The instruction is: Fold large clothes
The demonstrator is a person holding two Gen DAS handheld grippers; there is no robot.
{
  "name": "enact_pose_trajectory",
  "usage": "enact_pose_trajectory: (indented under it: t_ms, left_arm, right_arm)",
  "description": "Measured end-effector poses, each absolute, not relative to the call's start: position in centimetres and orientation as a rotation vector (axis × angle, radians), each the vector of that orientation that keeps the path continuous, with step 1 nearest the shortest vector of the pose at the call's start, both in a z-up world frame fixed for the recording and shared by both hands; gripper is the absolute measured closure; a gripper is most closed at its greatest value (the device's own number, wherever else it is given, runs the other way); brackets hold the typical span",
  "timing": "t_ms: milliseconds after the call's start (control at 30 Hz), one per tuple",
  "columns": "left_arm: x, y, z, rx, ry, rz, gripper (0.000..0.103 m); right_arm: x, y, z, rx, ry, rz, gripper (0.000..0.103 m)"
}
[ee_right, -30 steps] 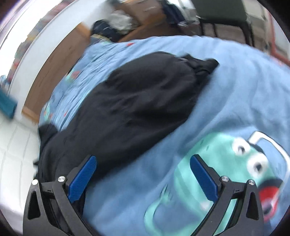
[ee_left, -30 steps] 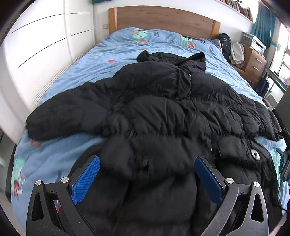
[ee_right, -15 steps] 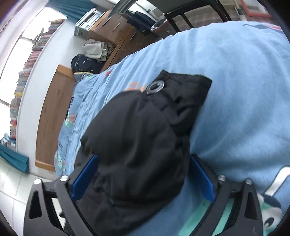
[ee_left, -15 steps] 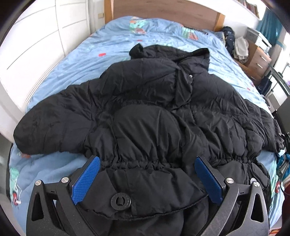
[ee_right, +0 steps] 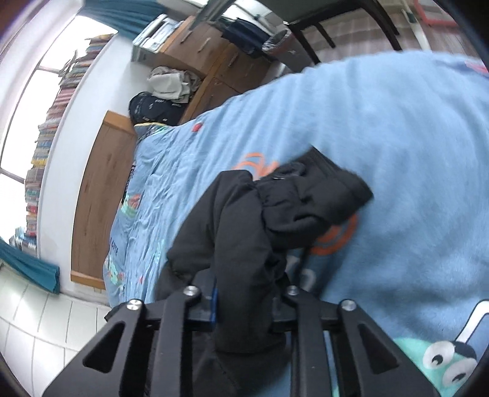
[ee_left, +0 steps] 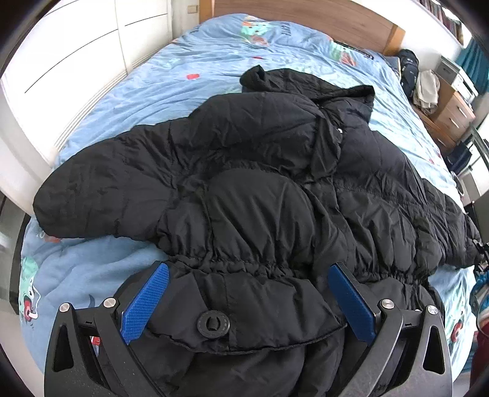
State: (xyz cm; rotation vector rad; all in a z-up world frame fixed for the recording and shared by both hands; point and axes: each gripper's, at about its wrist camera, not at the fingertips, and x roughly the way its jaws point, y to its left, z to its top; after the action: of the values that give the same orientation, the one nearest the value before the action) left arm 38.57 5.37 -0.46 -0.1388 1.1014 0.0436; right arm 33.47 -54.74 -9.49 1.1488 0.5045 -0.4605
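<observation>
A large black puffer jacket (ee_left: 275, 189) lies spread on the blue bed (ee_left: 189, 70), hood toward the headboard, one sleeve reaching left. My left gripper (ee_left: 247, 300) is open, its blue pads either side of the jacket's hem by a round black snap button (ee_left: 213, 323). In the right wrist view my right gripper (ee_right: 244, 305) is shut on a fold of the black jacket (ee_right: 238, 244) near its cuff (ee_right: 324, 198), above the blue bedspread (ee_right: 397, 152).
White wardrobe doors (ee_left: 67, 61) stand left of the bed. A wooden headboard (ee_left: 305, 12) is at the far end. A wooden dresser (ee_left: 452, 116) with clothes and a dark bag stands on the right. A black chair (ee_right: 336, 24) stands by the bed.
My right gripper closed on the jacket's cuff end. My left gripper moved in over the hem; the jacket now sits between its open pads.
</observation>
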Motion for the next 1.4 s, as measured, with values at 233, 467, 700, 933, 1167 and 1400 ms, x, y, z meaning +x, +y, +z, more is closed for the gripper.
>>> enact_pose_trajectory:
  t_ms: [233,467,700,933,1167,1400]
  left_arm:
    - [39.0,6.1,1.8,-0.128,1.055,0.038,0.002]
    - [39.1,8.5,3.3,-0.169,1.062,0.035,0.002]
    - [38.1,11.3,4.6,-0.196,1.044,0.063,0.002]
    - [36.8,14.3,4.8,-0.227,1.041,0.101,0.002]
    - [35.8,17.3,4.4,-0.252,1.043,0.148,0.002]
    - [35.6,19.0,3.5,-0.267,1.053,0.180,0.002]
  right_arm:
    - [35.5,-51.6,-3.5,1.018,0.506,-0.363,0.088]
    - [37.5,-46.4,1.9,0.926,0.501,-0.247,0.088]
    - [40.7,-37.7,6.6,0.772,0.549,-0.082,0.088]
    - [44.2,-26.1,8.8,0.600,0.635,0.108,0.088]
    - [46.1,-15.6,7.2,0.483,0.733,0.252,0.088]
    - [46.0,-6.6,3.1,0.325,0.860,0.335,0.087]
